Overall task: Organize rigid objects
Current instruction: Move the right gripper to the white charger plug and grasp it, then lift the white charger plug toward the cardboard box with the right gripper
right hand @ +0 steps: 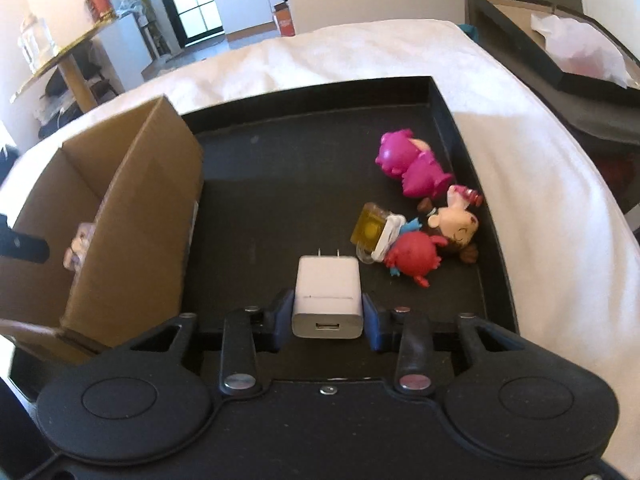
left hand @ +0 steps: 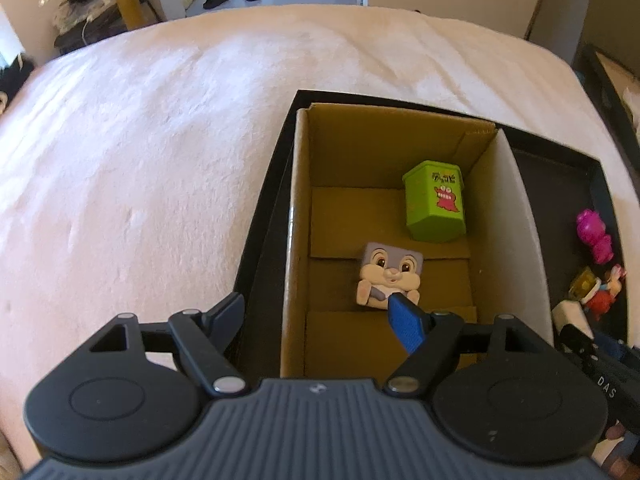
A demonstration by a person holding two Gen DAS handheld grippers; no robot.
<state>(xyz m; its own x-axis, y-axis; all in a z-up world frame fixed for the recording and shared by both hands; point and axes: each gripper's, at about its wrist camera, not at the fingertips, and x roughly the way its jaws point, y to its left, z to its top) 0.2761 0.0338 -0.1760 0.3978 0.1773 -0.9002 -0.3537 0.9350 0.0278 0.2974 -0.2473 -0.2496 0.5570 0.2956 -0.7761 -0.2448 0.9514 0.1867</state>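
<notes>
My left gripper (left hand: 318,316) is open and empty above the near end of a cardboard box (left hand: 298,208). Inside the box lie a grey rabbit cube (left hand: 390,272) and a green toy bin (left hand: 436,204). My right gripper (right hand: 326,316) is shut on a white USB charger (right hand: 326,296), prongs pointing away, just above the black tray (right hand: 280,184). In the tray's right part lie a magenta figure (right hand: 412,164), a doll with a red body (right hand: 432,240) and a yellow block (right hand: 370,230). The box (right hand: 144,208) stands at the tray's left.
The black tray (left hand: 560,172) sits on a pale pink blanket (left hand: 140,140) covering a bed. Another dark tray with crumpled plastic (right hand: 576,52) is off the bed at the far right. A round side table (right hand: 68,60) stands beyond the bed at the left.
</notes>
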